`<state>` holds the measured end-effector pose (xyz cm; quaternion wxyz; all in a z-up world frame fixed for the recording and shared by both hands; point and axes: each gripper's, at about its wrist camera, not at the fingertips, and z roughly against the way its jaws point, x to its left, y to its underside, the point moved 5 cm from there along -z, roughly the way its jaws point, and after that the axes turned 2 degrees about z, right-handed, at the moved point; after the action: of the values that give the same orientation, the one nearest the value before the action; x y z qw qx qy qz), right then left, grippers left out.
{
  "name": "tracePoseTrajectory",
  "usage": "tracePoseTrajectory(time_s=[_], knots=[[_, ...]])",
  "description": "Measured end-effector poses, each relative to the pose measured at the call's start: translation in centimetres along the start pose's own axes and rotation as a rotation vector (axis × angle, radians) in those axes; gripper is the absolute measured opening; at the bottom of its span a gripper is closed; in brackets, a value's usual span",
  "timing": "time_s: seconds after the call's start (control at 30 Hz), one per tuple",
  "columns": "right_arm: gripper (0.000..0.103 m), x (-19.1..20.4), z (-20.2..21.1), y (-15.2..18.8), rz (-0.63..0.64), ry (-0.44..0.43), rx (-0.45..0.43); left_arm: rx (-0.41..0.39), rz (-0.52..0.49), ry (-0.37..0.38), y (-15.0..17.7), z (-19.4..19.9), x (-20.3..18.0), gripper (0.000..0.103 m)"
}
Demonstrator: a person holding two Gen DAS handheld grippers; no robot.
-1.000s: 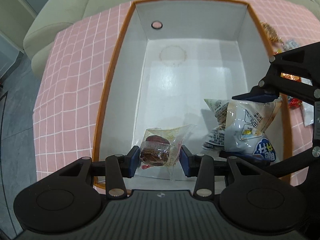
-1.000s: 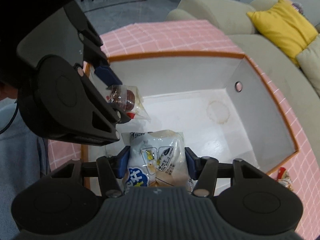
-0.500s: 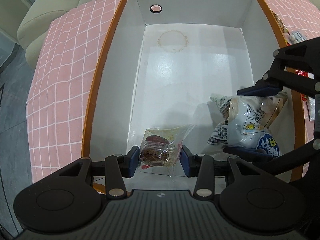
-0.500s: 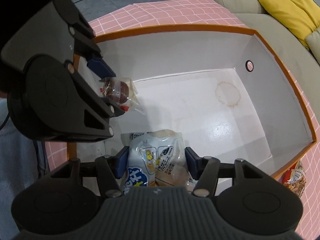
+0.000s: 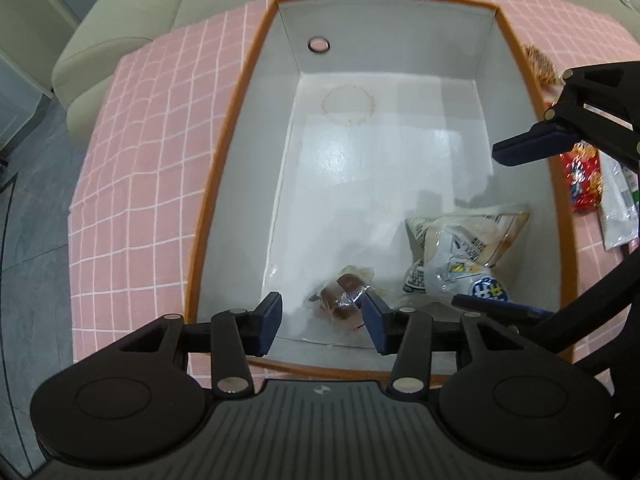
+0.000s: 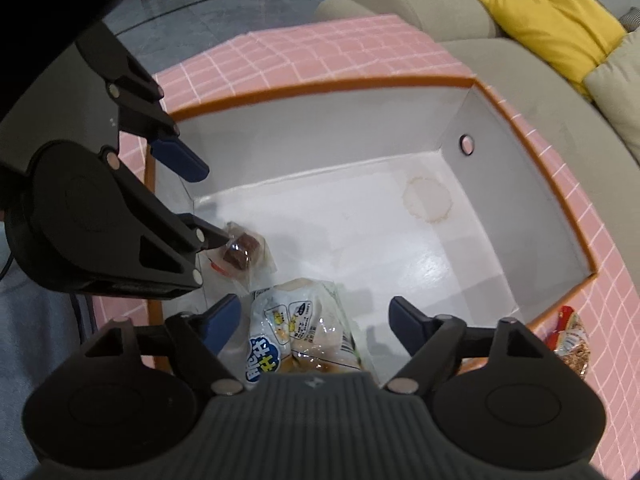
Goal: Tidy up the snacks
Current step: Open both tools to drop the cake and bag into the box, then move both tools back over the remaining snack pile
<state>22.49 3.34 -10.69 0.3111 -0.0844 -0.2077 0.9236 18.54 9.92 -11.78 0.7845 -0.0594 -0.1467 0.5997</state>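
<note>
A white box with an orange rim (image 5: 232,132) (image 6: 560,196) sits on the pink checked tablecloth. A small clear pack with a brown cake (image 5: 344,294) (image 6: 240,246) lies on the box floor near the front wall. A white and blue bread bag (image 5: 464,256) (image 6: 300,328) lies beside it. My left gripper (image 5: 322,322) (image 6: 192,200) is open, its jaws either side of the brown cake pack. My right gripper (image 6: 316,320) (image 5: 508,224) is open above the bread bag.
A red snack pack (image 5: 582,178) and a clear wrapper (image 5: 618,208) lie on the cloth right of the box. A grain snack pack (image 6: 572,344) lies outside the box edge. A beige sofa (image 6: 520,56) with a yellow cushion (image 6: 556,20) stands behind the table.
Both grippers opened and let go of their snacks. The brown cake pack and the bread bag now lie on the box floor. Both grippers have lifted a little.
</note>
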Motion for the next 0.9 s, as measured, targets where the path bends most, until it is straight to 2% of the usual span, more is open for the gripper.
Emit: tracePoseTrajectory(time_s=[0.07,0.57,0.73,0.9], knots=[[0.086,0.0,1.1,0.1,-0.001,0.024,-0.019,-0.025,0.015,-0.004,0.1,0.9,-0.1,0.055],[0.087,-0.8,8.8,2.9,-0.104,0.133,-0.213,-0.238,0.131,-0.027,1.4,7.8,-2.7,0.055],[0.088,-1.0,11.0,5.2,-0.152,0.177,-0.276,-0.322,0.156,-0.008,2.2,9.9,-4.6,0.056],[0.088,-1.2,12.4,8.7,-0.209,0.236,-0.302,-0.371,0.184,0.032,3.2,10.8,-6.8,0.057]])
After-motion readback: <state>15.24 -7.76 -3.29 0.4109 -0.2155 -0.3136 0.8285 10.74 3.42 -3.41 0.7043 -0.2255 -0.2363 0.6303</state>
